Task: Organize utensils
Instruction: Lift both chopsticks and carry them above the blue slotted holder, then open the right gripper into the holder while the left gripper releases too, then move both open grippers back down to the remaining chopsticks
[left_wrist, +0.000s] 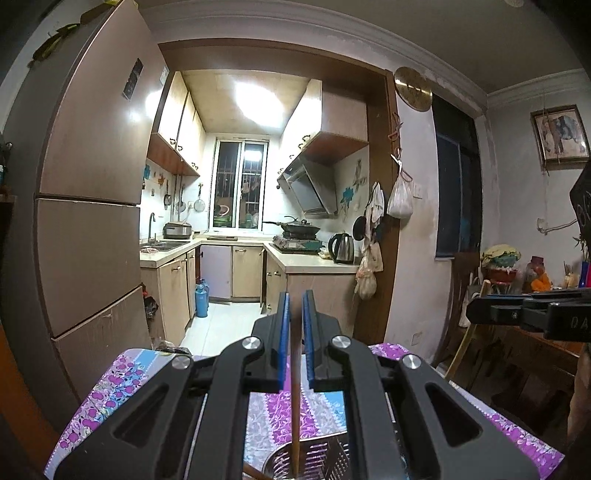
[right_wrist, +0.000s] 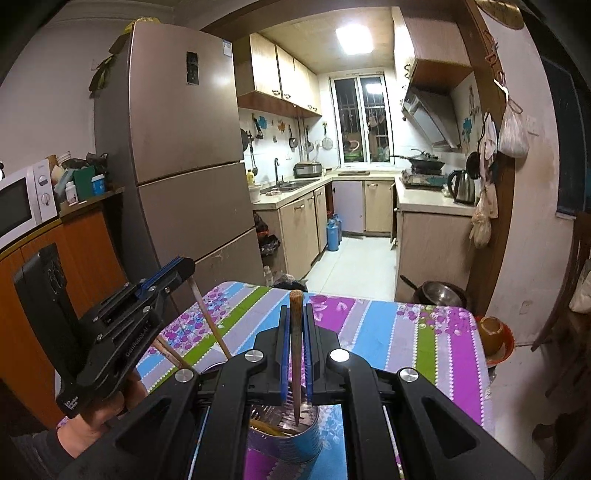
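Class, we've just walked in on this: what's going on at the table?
A person holds a gripper in each hand over a floral tablecloth. The right gripper is shut on a dark wooden chopstick, its tip pointing into a metal utensil holder. The left gripper is shut on a paler chopstick, also angled toward the holder.

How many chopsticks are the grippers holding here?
2. One chopstick stands clamped in the right gripper over the metal holder; the other chopstick is in the left gripper. More may lie inside the holder.
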